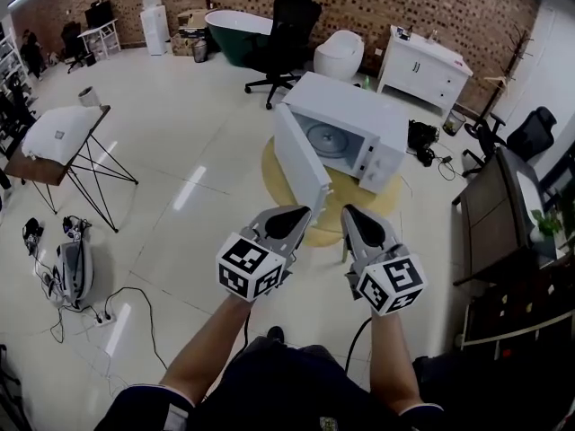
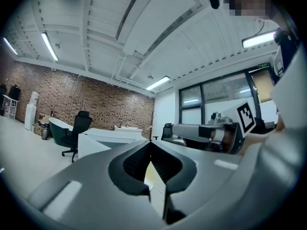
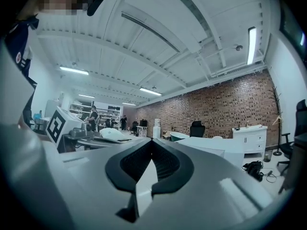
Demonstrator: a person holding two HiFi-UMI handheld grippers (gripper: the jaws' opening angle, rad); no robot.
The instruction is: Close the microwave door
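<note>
A boxy white microwave (image 1: 364,119) sits on a round yellowish table (image 1: 388,201). Its flat door (image 1: 301,164) hangs wide open, showing the glass turntable (image 1: 323,138) inside. Short of it, well apart from the door, the left gripper (image 1: 302,212) and right gripper (image 1: 351,211) hover side by side. The ribbed black jaws of each are pinched tip to tip, empty.
</note>
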